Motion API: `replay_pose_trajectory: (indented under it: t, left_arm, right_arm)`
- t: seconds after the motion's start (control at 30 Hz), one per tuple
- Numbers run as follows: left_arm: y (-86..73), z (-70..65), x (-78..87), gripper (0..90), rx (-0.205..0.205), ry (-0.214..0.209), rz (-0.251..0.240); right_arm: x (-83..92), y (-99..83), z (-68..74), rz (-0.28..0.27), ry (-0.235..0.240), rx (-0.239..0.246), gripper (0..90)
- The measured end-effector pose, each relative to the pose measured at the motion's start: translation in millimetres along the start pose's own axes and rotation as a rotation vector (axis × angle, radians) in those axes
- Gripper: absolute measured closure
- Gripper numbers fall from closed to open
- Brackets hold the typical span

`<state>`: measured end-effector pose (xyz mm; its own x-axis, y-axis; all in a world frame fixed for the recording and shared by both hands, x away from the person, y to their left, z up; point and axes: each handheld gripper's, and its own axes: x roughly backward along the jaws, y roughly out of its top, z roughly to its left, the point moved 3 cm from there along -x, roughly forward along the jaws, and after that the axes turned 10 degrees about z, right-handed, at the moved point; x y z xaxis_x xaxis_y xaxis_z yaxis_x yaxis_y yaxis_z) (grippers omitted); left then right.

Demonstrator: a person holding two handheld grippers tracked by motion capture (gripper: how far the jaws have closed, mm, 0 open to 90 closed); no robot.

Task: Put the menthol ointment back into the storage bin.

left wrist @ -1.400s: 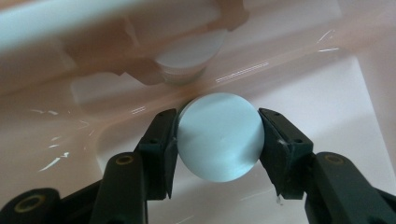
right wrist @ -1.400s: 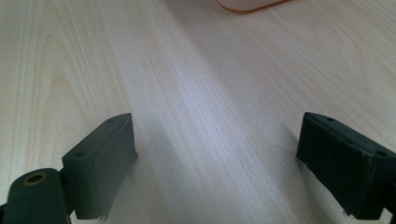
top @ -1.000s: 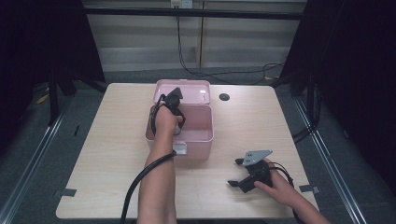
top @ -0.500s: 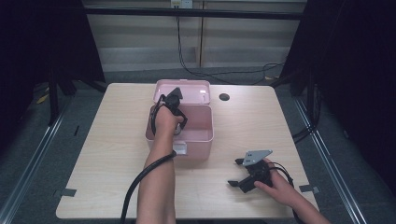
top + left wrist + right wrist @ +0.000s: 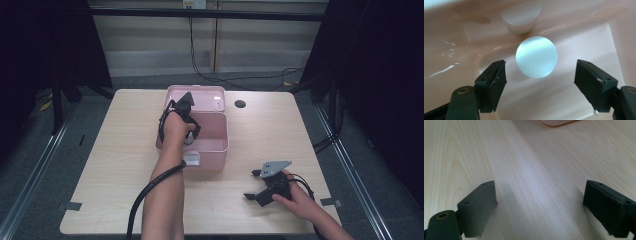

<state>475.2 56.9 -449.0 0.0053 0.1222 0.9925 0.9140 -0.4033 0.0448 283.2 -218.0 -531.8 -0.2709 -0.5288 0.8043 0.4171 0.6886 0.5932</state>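
Change: since the earlier high views we see our left hand barely shifted over the pink box (image 5: 215,142); the left gripper (image 5: 183,107) jaws have just been opening, and the pale ball now lies free between them.
Left gripper: in its own view (image 5: 540,81) we find the jaws wide, pads at 8 and 4 o'clock of the frame, touching nothing.
Ball: the frosted white ball (image 5: 536,57) rests on the box floor, at 12 o'clock from the gap, clear of both pads.
Second item: a pale round piece (image 5: 521,18) sits just beyond the ball, toward 12 o'clock, against the box wall.
Right gripper: we hold the right gripper (image 5: 253,191) low at 5 o'clock of the table; its jaws (image 5: 539,210) stand wide with bare wood between them.
Surface: a light wooden table (image 5: 120,145), with the box near its centre and a dark round hole (image 5: 240,104) at 1 o'clock of the box.
Room: grey floor (image 5: 30,165), dark curtains, cables along the far wall.
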Motion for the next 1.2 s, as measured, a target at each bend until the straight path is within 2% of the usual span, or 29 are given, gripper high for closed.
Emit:
replay_pose_trajectory:
  t: [0.8,1.2]
  left_arm:
    - [-9.6,-2.7,15.9,19.9,-0.028,-0.028,0.030]
    - [-14.6,-6.6,31.6,19.7,-0.052,-0.048,0.031]
  right_arm:
    - [0.0,0.0,-0.1,-0.001,0.000,0.000,10.8]
    - [0.1,0.0,-0.1,0.000,0.000,0.001,10.8]
